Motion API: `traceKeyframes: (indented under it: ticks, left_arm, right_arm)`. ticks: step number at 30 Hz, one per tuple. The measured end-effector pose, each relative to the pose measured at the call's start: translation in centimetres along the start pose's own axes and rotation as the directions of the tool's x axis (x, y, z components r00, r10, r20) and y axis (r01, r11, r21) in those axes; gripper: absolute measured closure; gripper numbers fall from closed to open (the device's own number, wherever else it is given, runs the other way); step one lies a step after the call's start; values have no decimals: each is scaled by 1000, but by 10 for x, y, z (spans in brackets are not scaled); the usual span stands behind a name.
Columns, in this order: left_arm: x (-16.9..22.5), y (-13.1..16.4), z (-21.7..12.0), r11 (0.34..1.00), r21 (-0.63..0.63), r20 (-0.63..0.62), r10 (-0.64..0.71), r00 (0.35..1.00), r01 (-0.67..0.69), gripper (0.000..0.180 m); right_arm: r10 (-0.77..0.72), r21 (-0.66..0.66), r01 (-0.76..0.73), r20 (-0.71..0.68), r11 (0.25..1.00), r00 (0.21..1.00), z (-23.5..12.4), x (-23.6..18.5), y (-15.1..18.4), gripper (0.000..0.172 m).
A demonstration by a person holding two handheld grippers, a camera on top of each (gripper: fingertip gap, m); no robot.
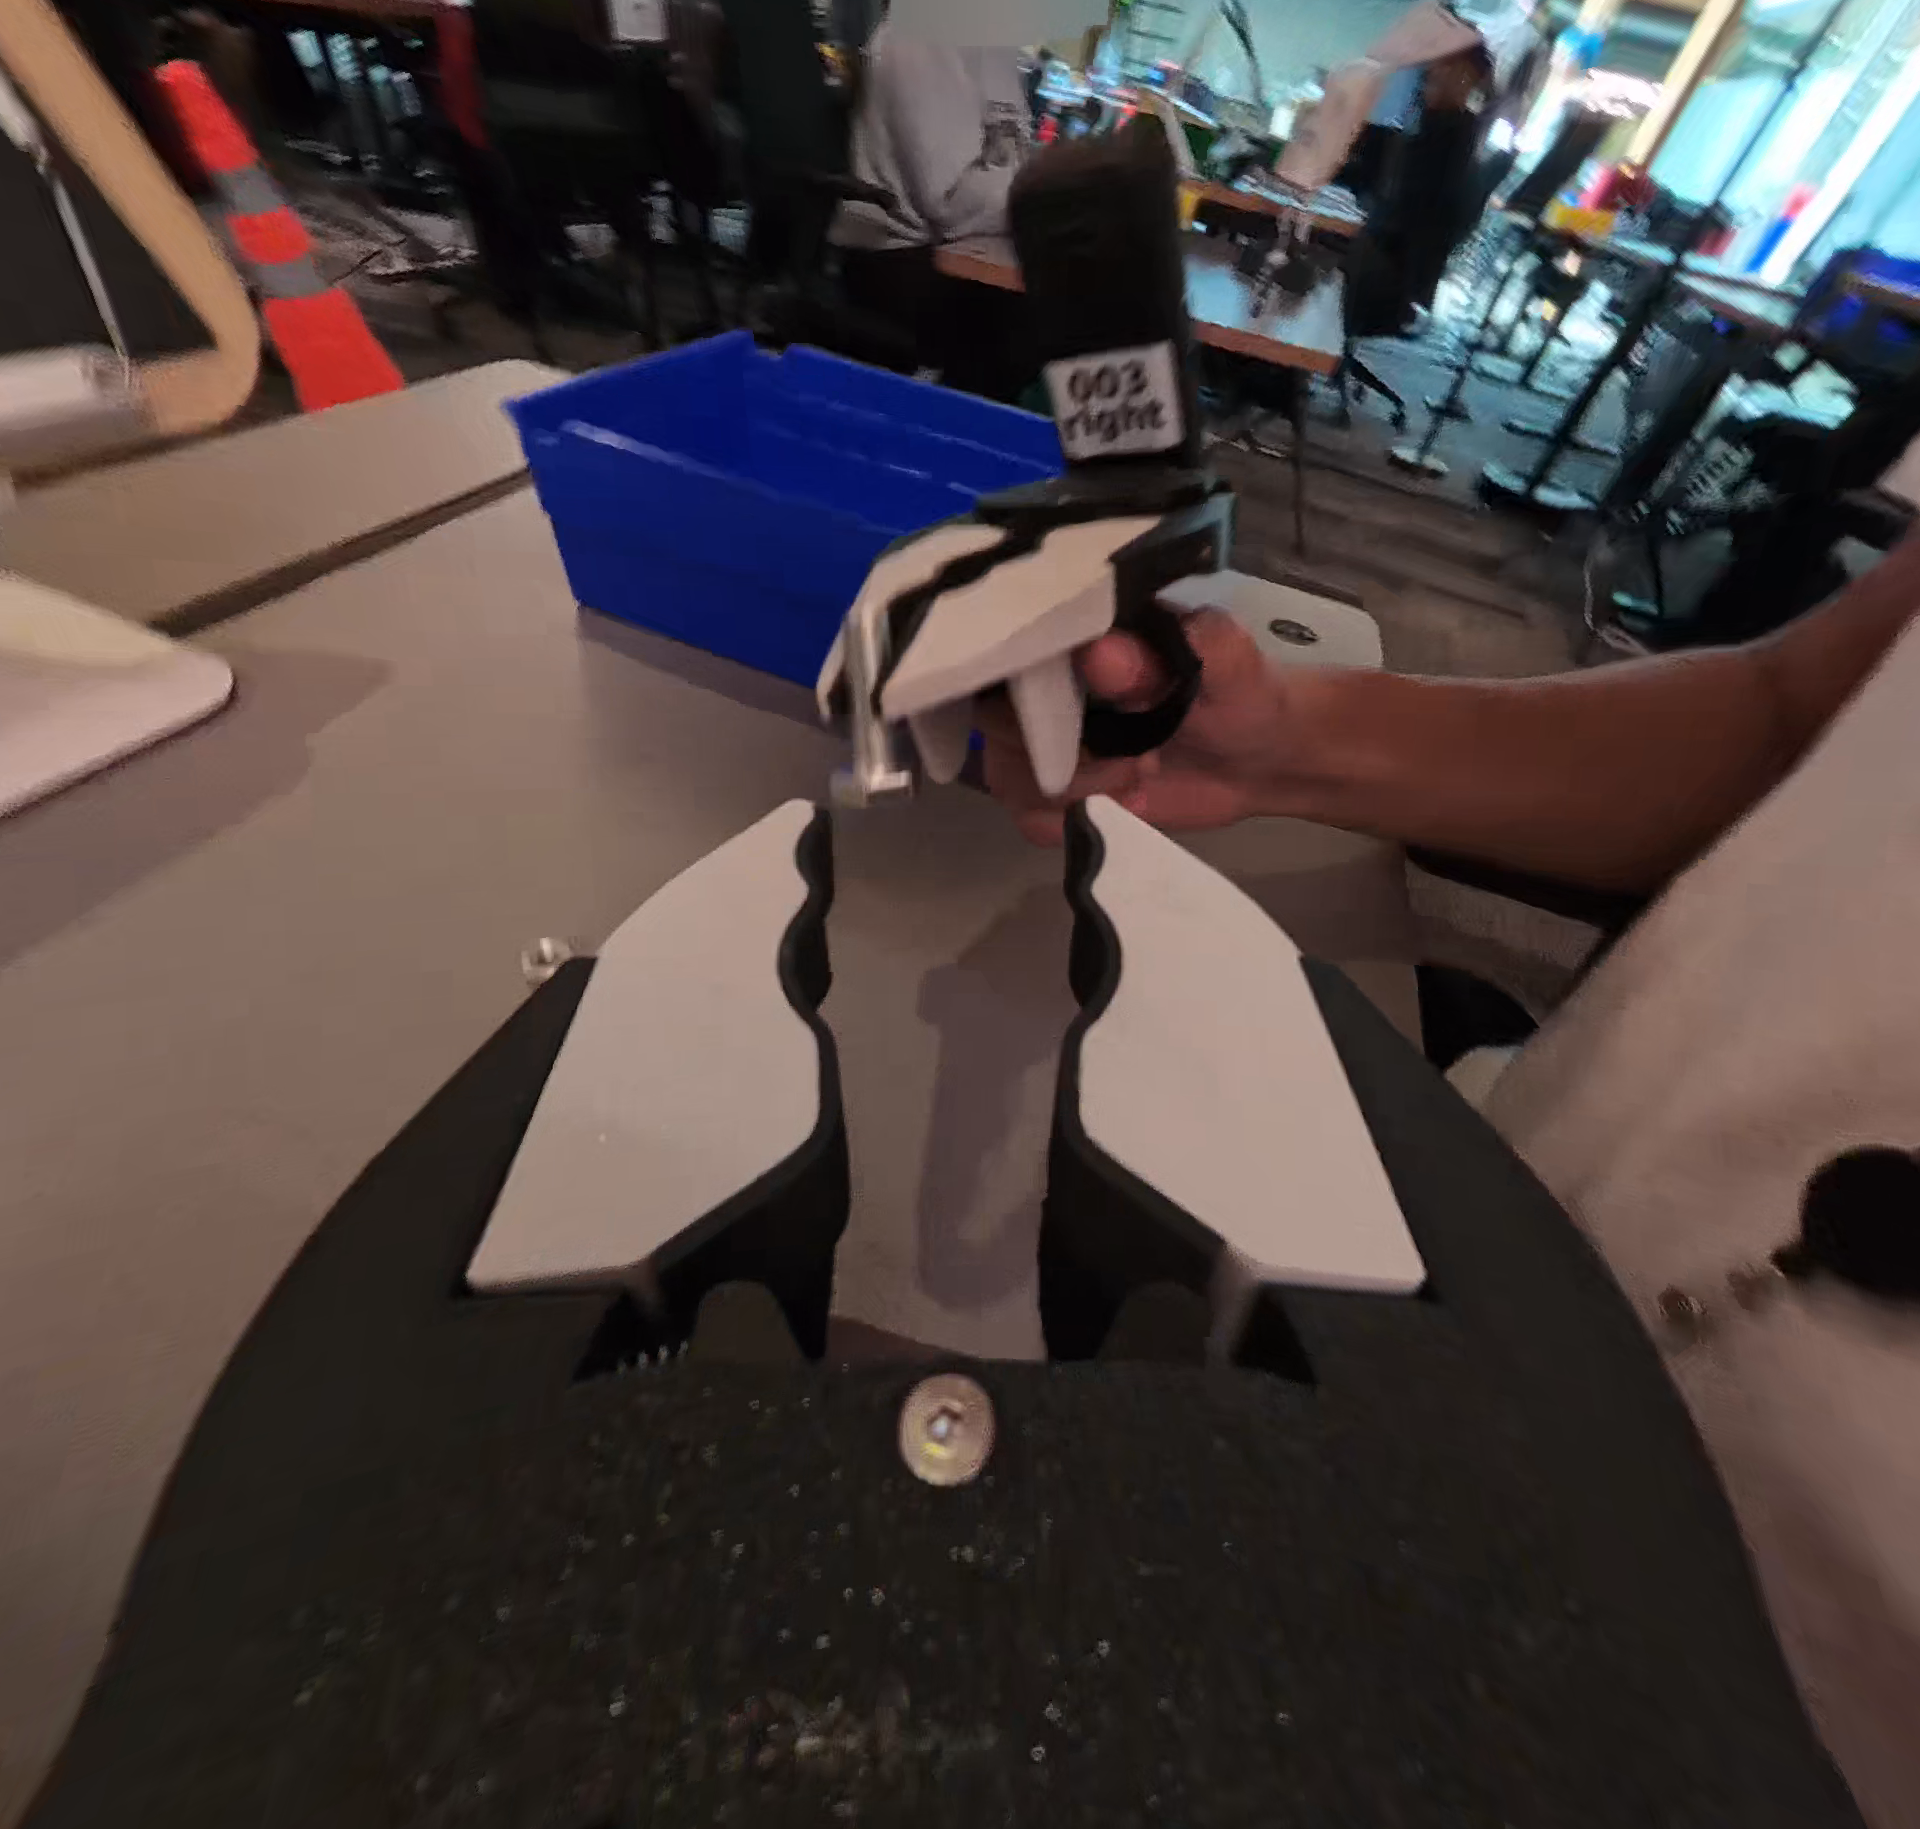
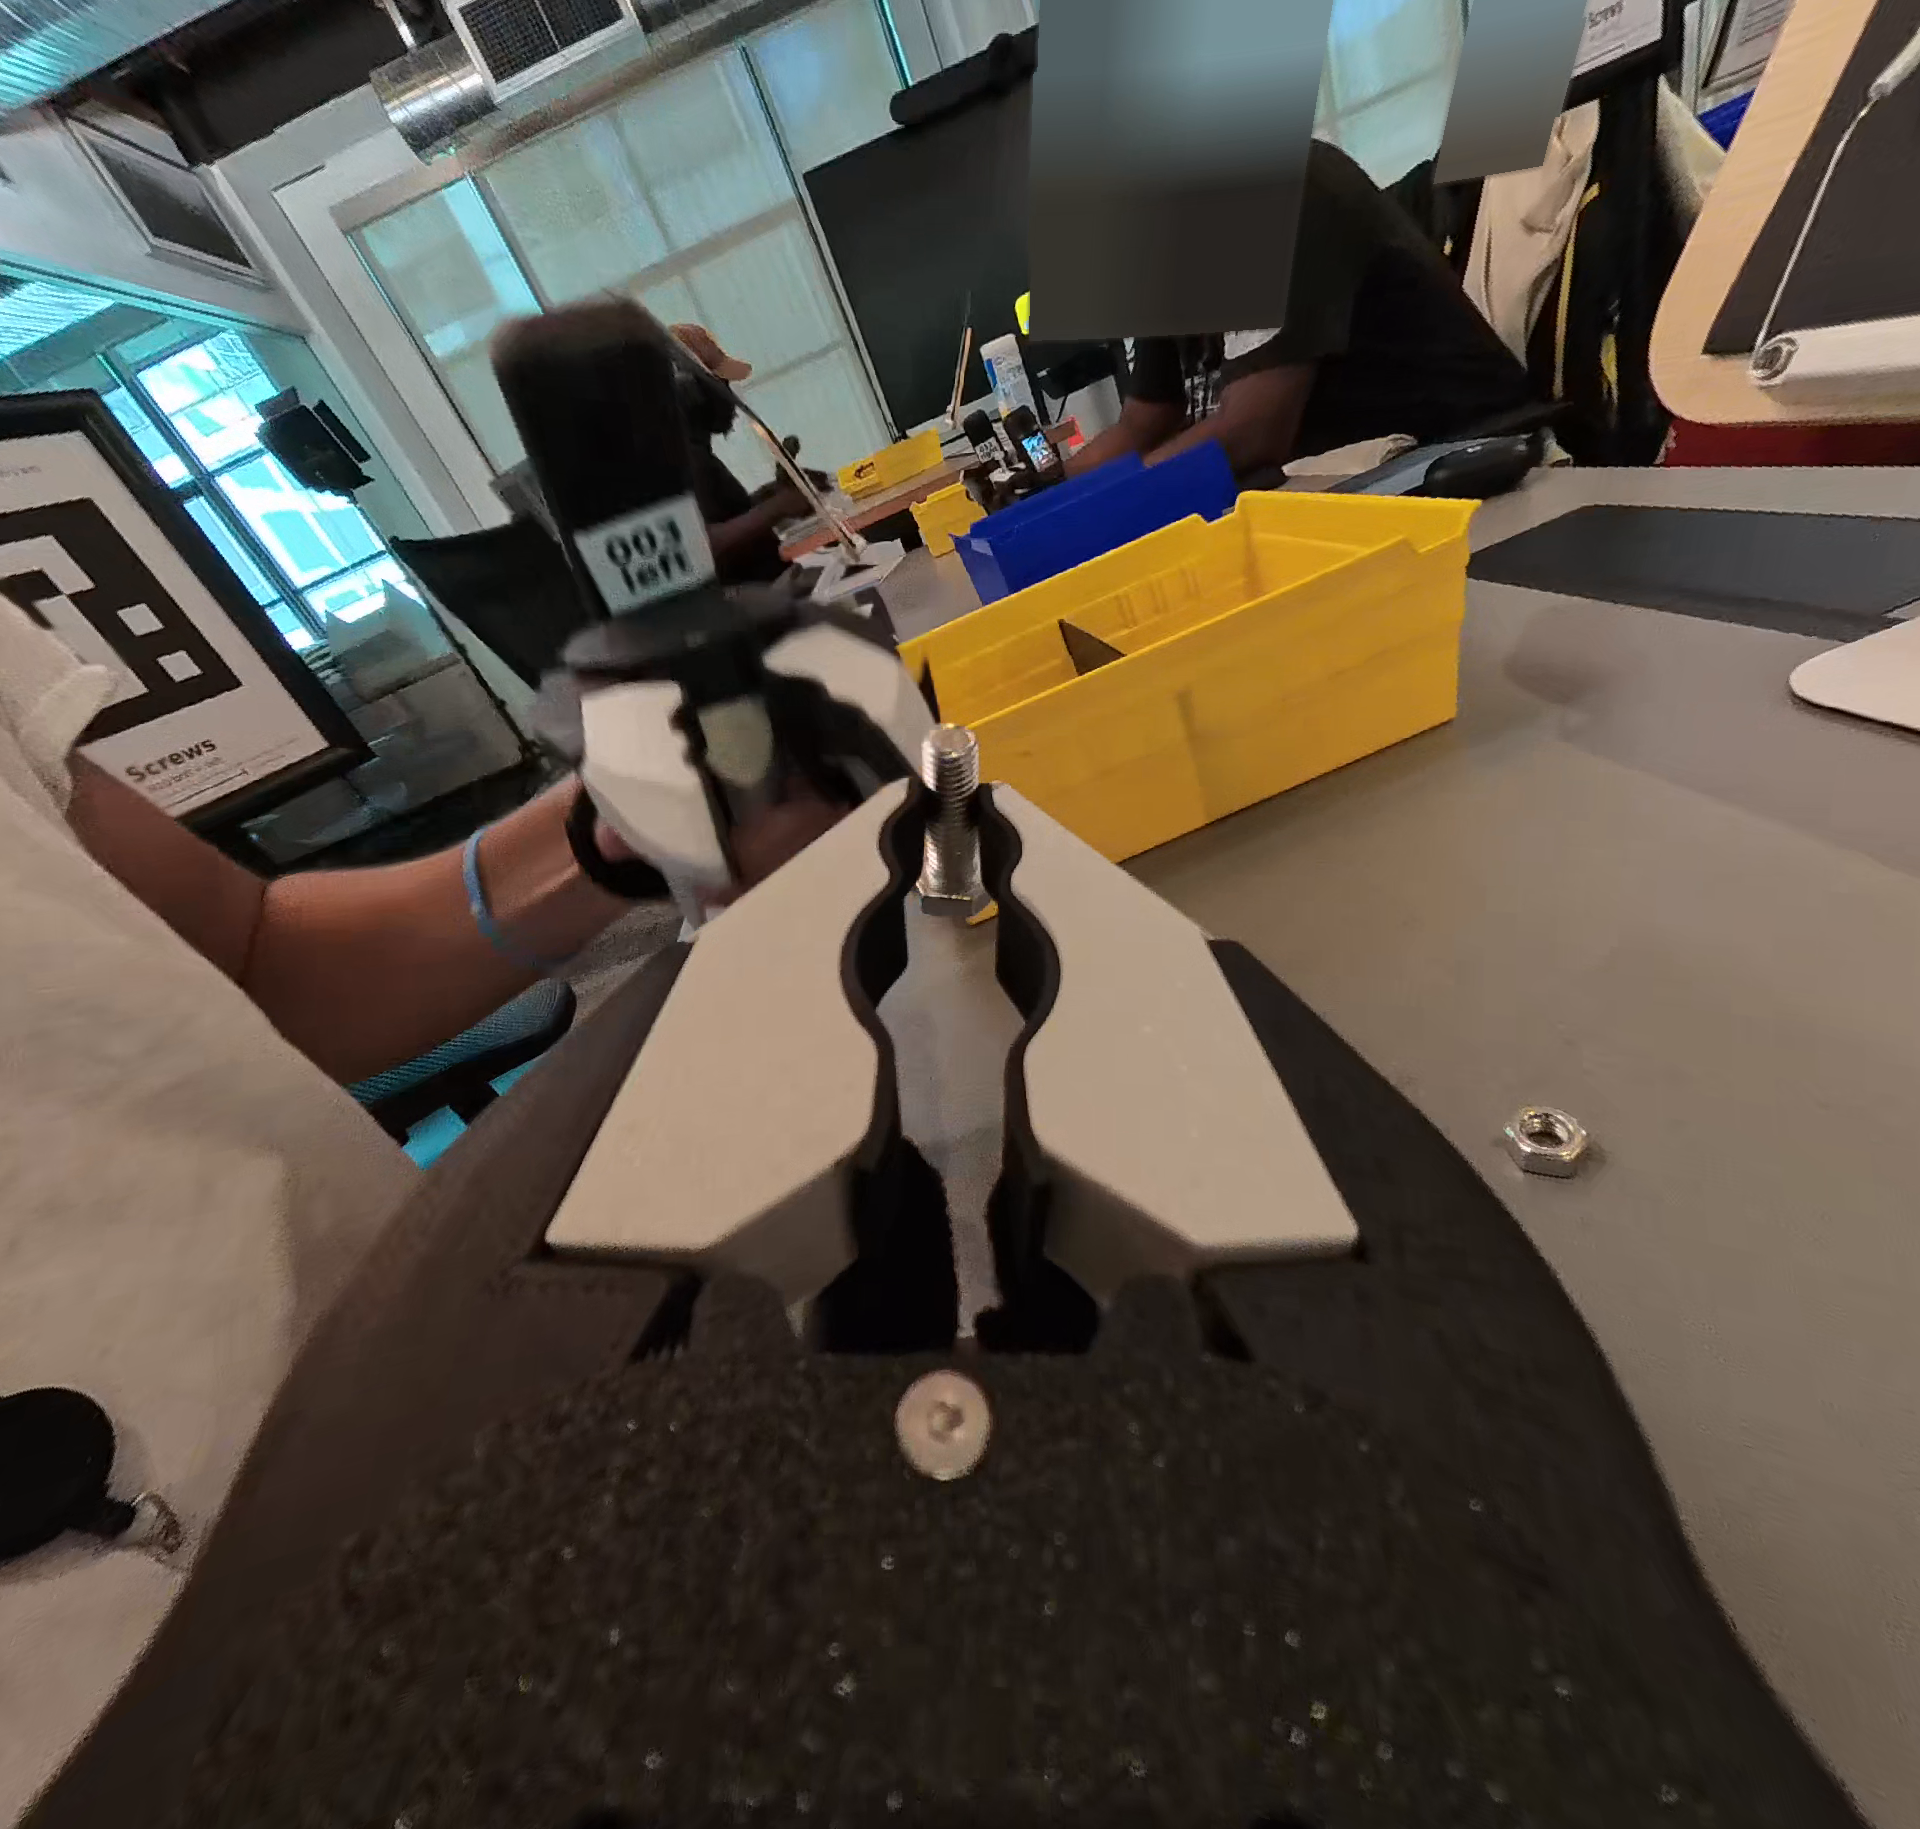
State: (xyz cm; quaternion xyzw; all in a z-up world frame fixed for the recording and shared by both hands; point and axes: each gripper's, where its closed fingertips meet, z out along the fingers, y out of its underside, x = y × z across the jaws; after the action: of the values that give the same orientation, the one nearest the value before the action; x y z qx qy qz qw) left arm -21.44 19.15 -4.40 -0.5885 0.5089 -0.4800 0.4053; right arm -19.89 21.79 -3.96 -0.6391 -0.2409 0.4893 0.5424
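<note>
Looking along the left gripper (image 1: 948,834) first: its two fingers stand well apart with nothing between them, just grey table (image 1: 312,844) underneath. Right in front of it hangs the right gripper (image 1: 883,719), held in a hand (image 1: 1174,740), with a silver bolt (image 1: 868,709) pinched at its tips, head end down. A blue bin (image 1: 727,501) sits on the table behind that, and an orange cone (image 1: 281,241) stands on the floor farther back. There's motion blur here.

Right wrist view: the right gripper (image 2: 951,834) is clamped on the bolt (image 2: 948,823), black pads pressing the shank from both sides, threaded end poking up past the tips. A loose nut (image 2: 1546,1140) lies on the table to the right. A yellow bin (image 2: 1247,657) sits just beyond the tips, with the blue bin (image 2: 1091,517) behind it. The left gripper (image 2: 717,792) floats off to the left, blurred.
</note>
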Motion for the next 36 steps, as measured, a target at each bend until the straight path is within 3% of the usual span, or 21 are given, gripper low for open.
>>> traceKeyframes:
  ticks: [3,6,15,23,28,31,33,36]
  left_arm:
    - [-1,30,9,999,9,104,-48,993,47,135]
    - [-6,34,12,997,60,178,-51,983,41,139]
    - [2,30,13,991,96,85,-103,991,95,163]
    - [3,34,9,988,107,62,-120,991,113,163]
    - [-11,36,-3,979,139,131,-166,977,148,163]
    - [-22,39,-13,975,150,188,-193,963,166,163]
    - [-26,42,-17,975,142,219,-198,955,170,163]
    - [-31,48,-19,981,104,279,-184,942,161,163]
  right_arm:
    - [9,-37,-8,45,999,999,4,-9,6,163]
    - [5,-89,0,60,996,998,11,-14,15,163]
    - [38,-134,-20,134,991,990,16,-26,22,162]
    - [96,-156,-69,174,985,980,17,-28,26,162]
    - [2,-219,25,123,975,992,5,-21,-5,144]
    - [-186,-429,173,10,887,982,-2,2,-16,143]
    - [-349,-628,261,-17,733,937,-7,26,-7,147]
    - [-460,-820,245,-25,517,888,-8,75,22,145]
